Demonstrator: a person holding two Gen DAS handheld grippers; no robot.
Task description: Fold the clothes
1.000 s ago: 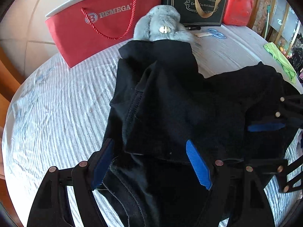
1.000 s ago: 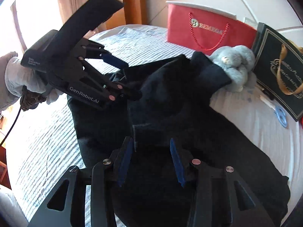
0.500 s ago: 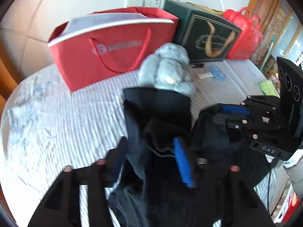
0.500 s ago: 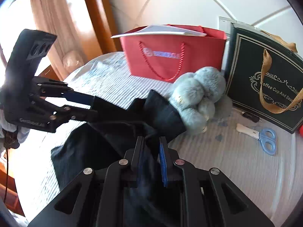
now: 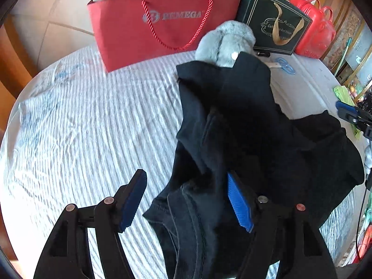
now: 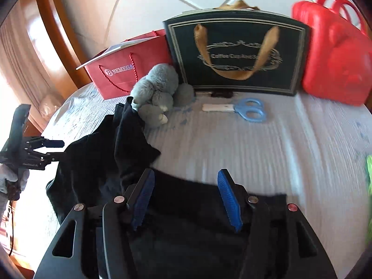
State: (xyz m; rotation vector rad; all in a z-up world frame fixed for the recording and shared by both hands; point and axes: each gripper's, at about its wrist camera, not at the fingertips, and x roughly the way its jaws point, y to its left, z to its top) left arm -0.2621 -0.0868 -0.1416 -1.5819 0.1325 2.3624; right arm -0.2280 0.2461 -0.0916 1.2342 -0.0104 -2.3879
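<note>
- Nearest us, left gripper (image 5: 186,200): jaws spread and released, black garment (image 5: 244,125) edge lying between them, pads clear of it.
- Right gripper (image 6: 186,197): jaws opening, garment hem beneath them, nothing pinched.
- Garment lies rumpled on the striped bed (image 5: 81,127), one end against the grey plush toy (image 6: 158,93).
- Beyond: blue scissors (image 6: 250,110), red bag (image 5: 162,23), dark gift bag (image 6: 237,51).

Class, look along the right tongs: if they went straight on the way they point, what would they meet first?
Most likely the black garment lying below the opening right tongs, then the striped bedspread. The blue scissors lie farther on; depth is hard to judge.
</note>
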